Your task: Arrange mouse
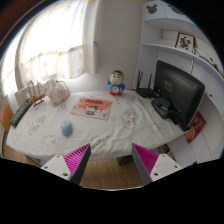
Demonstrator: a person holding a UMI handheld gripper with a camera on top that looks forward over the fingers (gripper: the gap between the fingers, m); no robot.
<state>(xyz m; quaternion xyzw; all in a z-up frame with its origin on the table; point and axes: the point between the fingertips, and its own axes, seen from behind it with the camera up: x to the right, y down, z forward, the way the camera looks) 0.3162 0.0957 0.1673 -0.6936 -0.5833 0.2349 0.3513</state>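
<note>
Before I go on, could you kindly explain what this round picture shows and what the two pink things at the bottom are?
The camera rides on a hand-held gripper and looks forward along its two fingers; a wide lens bends the view into a circle. The pink shapes are the pads on the fingers' inner faces. The fingers stand apart and hold nothing. Beyond them is a table under a white cloth. On it lie a small pale blue thing, perhaps the mouse, an orange sheet, a doll and a monitor. A curtained window and shelves fill the back.
</note>
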